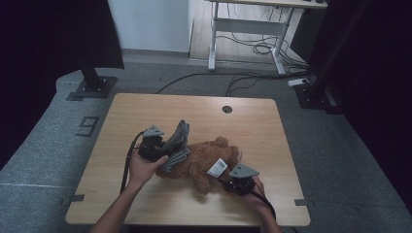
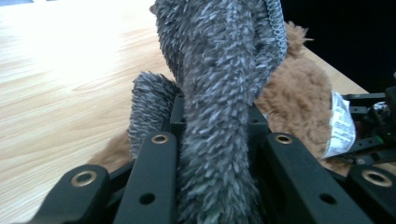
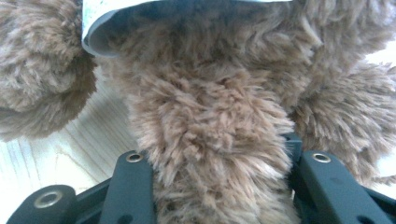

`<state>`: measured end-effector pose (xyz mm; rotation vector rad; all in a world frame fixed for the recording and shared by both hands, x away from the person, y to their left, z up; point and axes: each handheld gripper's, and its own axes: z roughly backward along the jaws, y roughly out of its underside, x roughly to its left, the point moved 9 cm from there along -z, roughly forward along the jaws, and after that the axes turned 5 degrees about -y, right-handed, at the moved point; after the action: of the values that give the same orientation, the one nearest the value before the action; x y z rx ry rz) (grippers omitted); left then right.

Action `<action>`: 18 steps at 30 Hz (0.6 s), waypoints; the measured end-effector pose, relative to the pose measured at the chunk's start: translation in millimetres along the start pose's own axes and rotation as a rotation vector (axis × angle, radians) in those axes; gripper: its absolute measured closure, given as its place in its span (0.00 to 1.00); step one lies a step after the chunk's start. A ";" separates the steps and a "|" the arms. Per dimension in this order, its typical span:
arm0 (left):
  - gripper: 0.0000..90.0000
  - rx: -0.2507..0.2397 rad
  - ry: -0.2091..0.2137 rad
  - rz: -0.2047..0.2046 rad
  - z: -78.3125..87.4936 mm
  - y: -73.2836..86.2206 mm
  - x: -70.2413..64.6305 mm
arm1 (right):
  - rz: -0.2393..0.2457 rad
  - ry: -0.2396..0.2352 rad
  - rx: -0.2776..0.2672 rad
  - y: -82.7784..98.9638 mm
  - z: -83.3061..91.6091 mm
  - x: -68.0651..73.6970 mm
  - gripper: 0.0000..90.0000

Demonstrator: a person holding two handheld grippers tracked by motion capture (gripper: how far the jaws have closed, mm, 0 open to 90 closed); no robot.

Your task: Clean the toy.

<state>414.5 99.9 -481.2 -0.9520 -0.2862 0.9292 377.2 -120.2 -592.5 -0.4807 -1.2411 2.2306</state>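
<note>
The table (image 1: 145,116) is pale wood with a light grain, and a small dark round hole (image 1: 227,108) sits near its far edge. On it lies a brown, shaggy plush bear (image 1: 204,162) with a white tag (image 1: 217,167) printed in dark marks. The fuzzy garment (image 1: 177,143) at the left is grey, its pile flecked lighter, with a ribbed grey edge. Both grippers, left (image 1: 151,145) and right (image 1: 239,180), are black with brass-coloured rivets and grey top plates. The floor (image 1: 43,145) is grey carpet.
</note>
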 end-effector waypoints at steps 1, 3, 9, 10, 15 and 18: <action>0.81 -0.002 0.000 0.007 1.5 1.2 2.8 | -0.002 -0.001 0.001 0.2 0.0 -0.1 0.61; 0.81 -0.006 0.005 0.023 2.9 4.3 6.2 | -0.007 -0.003 0.004 0.6 -0.2 -0.2 0.60; 0.82 -0.002 0.019 0.018 -0.9 17.6 3.3 | -0.054 -0.011 0.009 3.9 1.8 -3.0 0.39; 0.82 -0.001 0.024 0.019 -1.0 19.2 2.6 | -0.065 -0.012 0.005 4.1 2.7 -3.8 0.36; 0.82 -0.003 0.041 0.027 -0.7 25.5 2.5 | -0.093 -0.063 -0.025 1.3 11.1 -2.3 0.28; 0.82 -0.012 0.055 0.035 0.5 29.6 2.1 | -0.110 -0.100 -0.069 -5.5 21.4 -2.3 0.26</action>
<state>399.1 109.0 -504.9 -0.9947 -0.2296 0.9328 368.9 -133.4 -576.7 -0.3221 -1.3656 2.1471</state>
